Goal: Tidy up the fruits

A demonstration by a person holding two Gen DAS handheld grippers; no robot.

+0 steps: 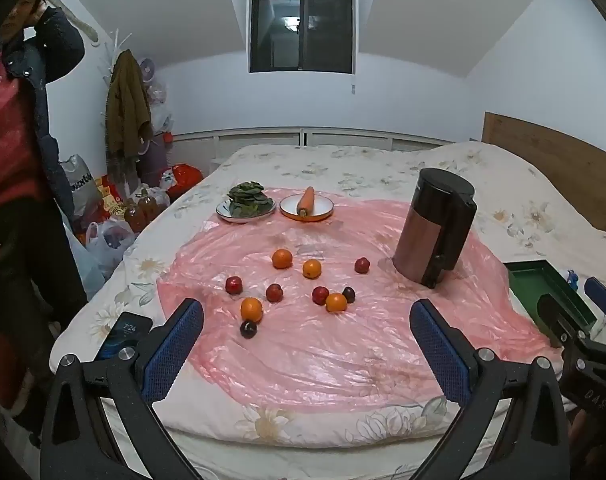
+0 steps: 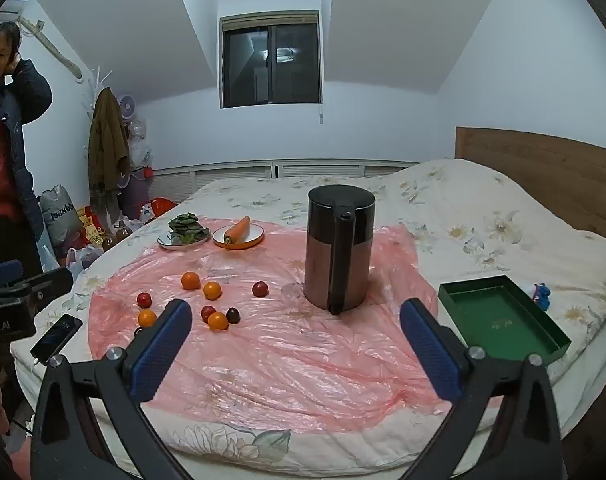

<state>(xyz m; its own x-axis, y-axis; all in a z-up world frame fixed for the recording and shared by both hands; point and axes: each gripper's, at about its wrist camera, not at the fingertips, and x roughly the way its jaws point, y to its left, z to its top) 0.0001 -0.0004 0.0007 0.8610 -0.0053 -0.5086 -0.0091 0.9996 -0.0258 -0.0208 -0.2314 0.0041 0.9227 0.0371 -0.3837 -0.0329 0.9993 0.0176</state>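
Several oranges, such as one orange (image 1: 251, 309) (image 2: 147, 318), lie loose on a pink plastic sheet (image 1: 323, 360) (image 2: 303, 360) over the bed. Several red fruits, such as one red fruit (image 1: 234, 285) (image 2: 144, 300), and two dark plums (image 1: 248, 329) (image 1: 348, 294) lie among them. An empty green tray (image 1: 551, 288) (image 2: 499, 316) sits at the sheet's right edge. My left gripper (image 1: 307, 306) hovers open just short of the fruit cluster, nothing between its fingers. My right gripper (image 2: 295, 305) is open too, empty, between the fruits and the tray.
A tall brown kettle (image 1: 435, 228) (image 2: 339, 252) stands right of the fruits. A plate of greens (image 1: 247, 200) and a plate with a carrot (image 1: 307, 206) sit behind. A phone (image 1: 123, 336) lies at the bed's left edge. A person (image 1: 15, 140) stands left of the bed.
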